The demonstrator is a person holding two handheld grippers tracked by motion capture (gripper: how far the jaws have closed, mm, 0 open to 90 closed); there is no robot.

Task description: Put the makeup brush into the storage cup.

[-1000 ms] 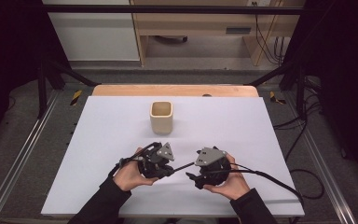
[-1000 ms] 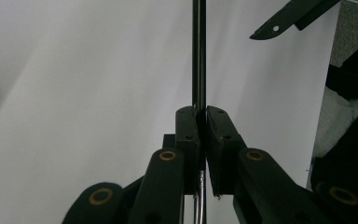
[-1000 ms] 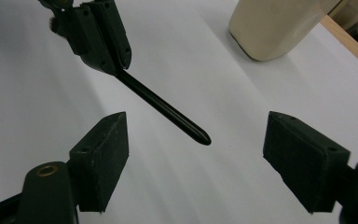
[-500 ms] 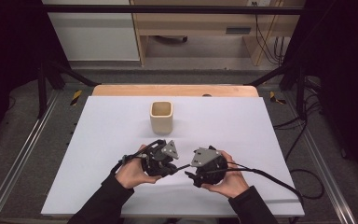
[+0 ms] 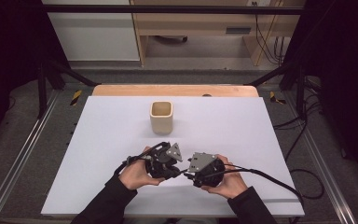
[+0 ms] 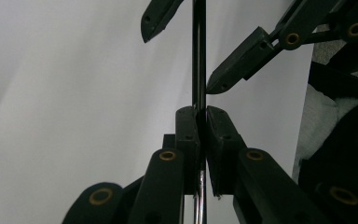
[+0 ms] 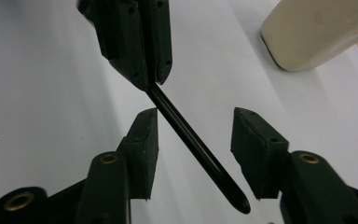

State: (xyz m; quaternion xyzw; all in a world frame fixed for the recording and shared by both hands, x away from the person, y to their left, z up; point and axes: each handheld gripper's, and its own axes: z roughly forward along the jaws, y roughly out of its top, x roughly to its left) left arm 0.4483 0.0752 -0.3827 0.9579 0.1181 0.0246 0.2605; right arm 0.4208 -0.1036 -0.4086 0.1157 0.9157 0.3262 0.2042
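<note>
From the high view both grippers meet near the person, well short of the cream square ceramic cup (image 5: 161, 116); the left gripper (image 6: 198, 122) clamps a slim black glossy rod (image 6: 198, 51) — a handover, seemingly — the right gripper (image 7: 196, 135) gapes around it, to close next.

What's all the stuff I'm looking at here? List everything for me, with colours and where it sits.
Cup: one, cream, squarish, open top, upright on the far middle of the sheet.
Rod: one, thin, black, glossy, clamped at one end by the left gripper, its free end lying between the right gripper's open jaws.
White sheet: one, covers the table top.
Wooden table edge: one, light brown, along the far side.
Cables: several, black, on the floor at the right.
Left gripper: one, black, near middle, shut on the rod.
Right gripper: one, black, beside it, jaws apart.
Hands: two, dark sleeves, at the near edge.
</note>
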